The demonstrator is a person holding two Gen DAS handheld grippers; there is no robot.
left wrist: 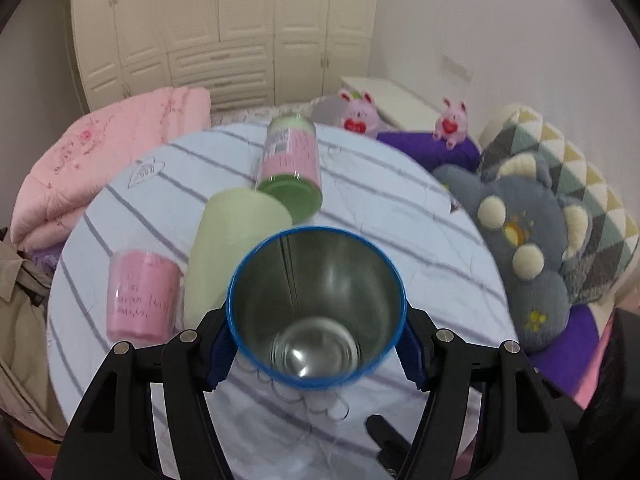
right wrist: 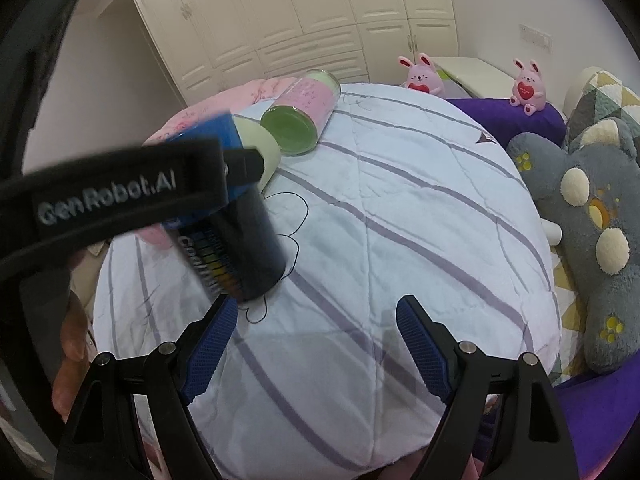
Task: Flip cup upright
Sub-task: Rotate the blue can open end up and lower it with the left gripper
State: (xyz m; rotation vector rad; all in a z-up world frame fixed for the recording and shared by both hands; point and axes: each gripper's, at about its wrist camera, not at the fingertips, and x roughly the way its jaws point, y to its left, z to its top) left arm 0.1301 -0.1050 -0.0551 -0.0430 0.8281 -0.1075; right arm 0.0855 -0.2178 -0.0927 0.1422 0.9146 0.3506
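Note:
My left gripper [left wrist: 316, 354] is shut on a blue metal cup [left wrist: 316, 300]; its open mouth faces the camera and shows the shiny inside. In the right wrist view the same cup [right wrist: 240, 248] hangs tilted in the left gripper [right wrist: 168, 184], its dark base close to the striped quilt [right wrist: 400, 240]. My right gripper [right wrist: 316, 344] is open and empty, just to the right of and below the cup. A pale green cup [left wrist: 236, 248] lies on its side. A pink and green jar [left wrist: 290, 160] lies on its side. A pink cup [left wrist: 142, 296] stands mouth down at the left.
A folded pink blanket [left wrist: 100, 164] lies at the back left. A grey paw cushion [left wrist: 520, 248] and a patterned pillow [left wrist: 580, 168] are at the right. Two pink plush rabbits [left wrist: 360, 114] sit behind on purple fabric. White wardrobes [left wrist: 224, 28] stand behind.

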